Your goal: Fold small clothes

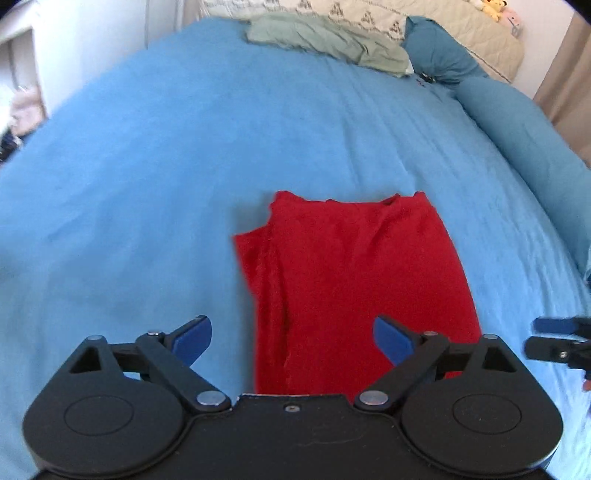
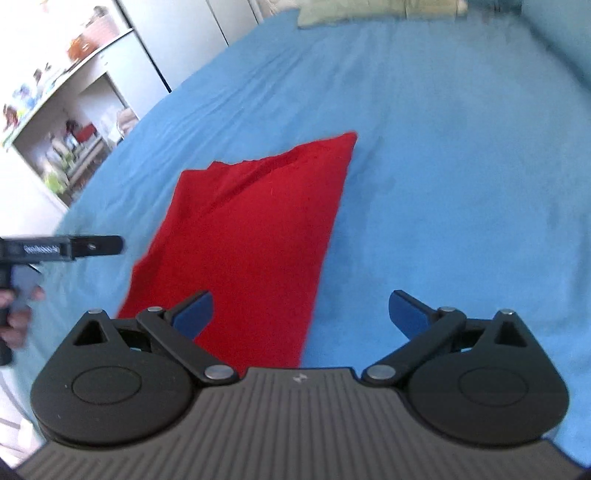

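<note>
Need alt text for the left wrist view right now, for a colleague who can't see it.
A folded red garment lies flat on a blue bedspread, with the left gripper above its near edge, jaws wide open and holding nothing. A green cloth lies at the far end of the bed; the right gripper shows at the frame's right edge.

red garment's [image 1: 354, 280] near end hidden behind left gripper's body, shelf items [image 2: 70, 147] blurred, green cloth [image 2: 369, 11] cut off at top

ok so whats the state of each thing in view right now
red garment: folded into a long strip, flat on the bed, not held
left gripper: jaws open, empty
right gripper: jaws open, empty
green cloth: crumpled at the bed's far end
blue bed cover: spread out, lightly wrinkled
</note>
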Motion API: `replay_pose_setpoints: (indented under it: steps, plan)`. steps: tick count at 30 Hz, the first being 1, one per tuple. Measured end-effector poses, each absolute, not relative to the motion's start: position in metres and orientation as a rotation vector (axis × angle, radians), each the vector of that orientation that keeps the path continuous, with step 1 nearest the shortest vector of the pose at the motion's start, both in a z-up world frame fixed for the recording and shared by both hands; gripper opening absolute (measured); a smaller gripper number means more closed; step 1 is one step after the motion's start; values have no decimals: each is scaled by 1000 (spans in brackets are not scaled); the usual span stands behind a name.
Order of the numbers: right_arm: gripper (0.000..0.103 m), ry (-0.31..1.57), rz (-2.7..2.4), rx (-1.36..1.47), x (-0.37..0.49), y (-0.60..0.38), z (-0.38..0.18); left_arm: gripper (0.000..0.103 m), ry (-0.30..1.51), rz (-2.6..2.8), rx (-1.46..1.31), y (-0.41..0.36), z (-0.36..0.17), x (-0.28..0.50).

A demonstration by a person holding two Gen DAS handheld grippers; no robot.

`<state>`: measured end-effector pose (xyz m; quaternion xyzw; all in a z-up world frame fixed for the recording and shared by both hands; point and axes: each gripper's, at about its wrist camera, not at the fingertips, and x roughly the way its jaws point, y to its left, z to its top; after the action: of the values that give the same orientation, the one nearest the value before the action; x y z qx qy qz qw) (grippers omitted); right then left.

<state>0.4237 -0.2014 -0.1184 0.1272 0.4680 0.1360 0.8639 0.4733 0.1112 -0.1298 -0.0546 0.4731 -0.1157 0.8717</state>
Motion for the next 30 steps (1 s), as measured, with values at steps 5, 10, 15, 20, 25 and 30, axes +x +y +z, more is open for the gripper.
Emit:
replay_pose_setpoints:
  steps: [5,10,15,20,25,30]
  plan:
    - [103,1026,241,350,470,-199,-151,71,1094,-260,-119,107,-169,510]
    - [103,1070,258,326,487,-185,-174,71,1101,-284,-151,107,-181,516]
    - [96,1039,269,344,488,-177,-181,59,1109,-309,-166,105,-185,520]
    - [72,1028,274,284,492,-158,-177,48,1097,-306,-110,94,-179,518]
    - [50,996,250,240,492,-150,-170,30,1076,-302,-45,87,-172,513]
    - [40,959,228,213,485,-145,-157,19,1044,-279,5,81,-165,508]
